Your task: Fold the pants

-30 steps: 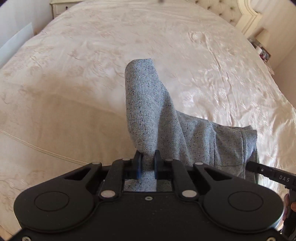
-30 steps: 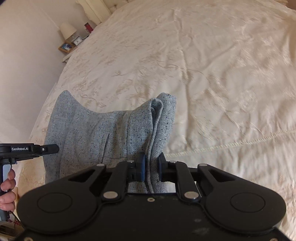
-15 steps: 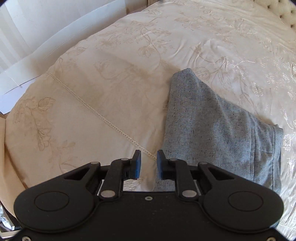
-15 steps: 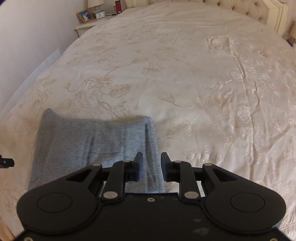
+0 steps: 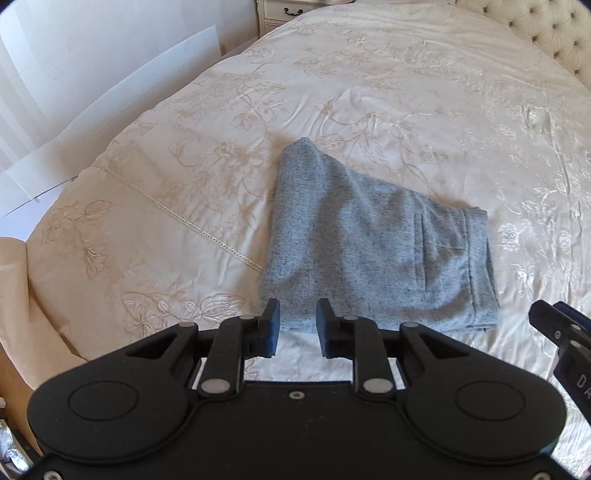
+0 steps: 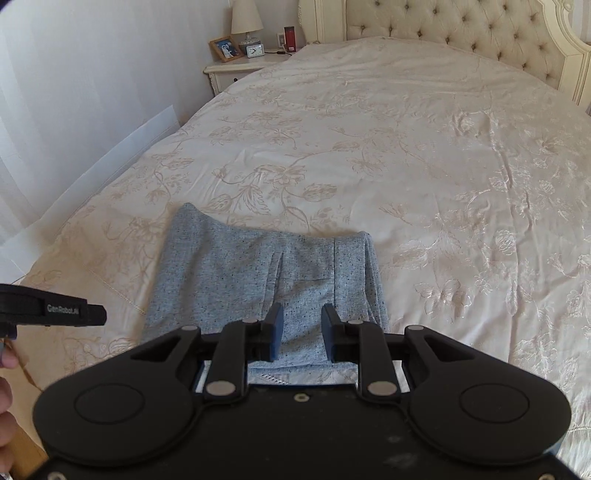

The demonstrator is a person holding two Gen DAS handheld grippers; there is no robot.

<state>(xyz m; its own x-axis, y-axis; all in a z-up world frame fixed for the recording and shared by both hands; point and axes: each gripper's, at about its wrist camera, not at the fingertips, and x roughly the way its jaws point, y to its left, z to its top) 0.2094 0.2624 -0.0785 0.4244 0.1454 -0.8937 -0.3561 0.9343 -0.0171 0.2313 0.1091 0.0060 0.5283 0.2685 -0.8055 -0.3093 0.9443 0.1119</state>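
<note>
The grey speckled pants (image 5: 373,243) lie folded into a compact bundle near the foot of the bed (image 5: 369,74). In the right wrist view the pants (image 6: 258,280) show a pocket seam and a folded right edge. My left gripper (image 5: 297,317) hovers above the bundle's near left corner, its jaws opening, with nothing gripped between them. My right gripper (image 6: 302,321) hangs above the near right part of the bundle, open and holding nothing. Part of the other gripper body shows at each frame's side edge.
The cream embroidered bedspread (image 6: 406,147) stretches far beyond the pants to a tufted headboard (image 6: 443,29). A nightstand (image 6: 240,70) with a lamp, clock and photo frame stands at the far left. White wall and curtain run along the bed's left side.
Both grippers let go of the pants and opened. The raised cloth dropped flat onto the bed as a folded bundle, and both grippers pulled up and back from it.
</note>
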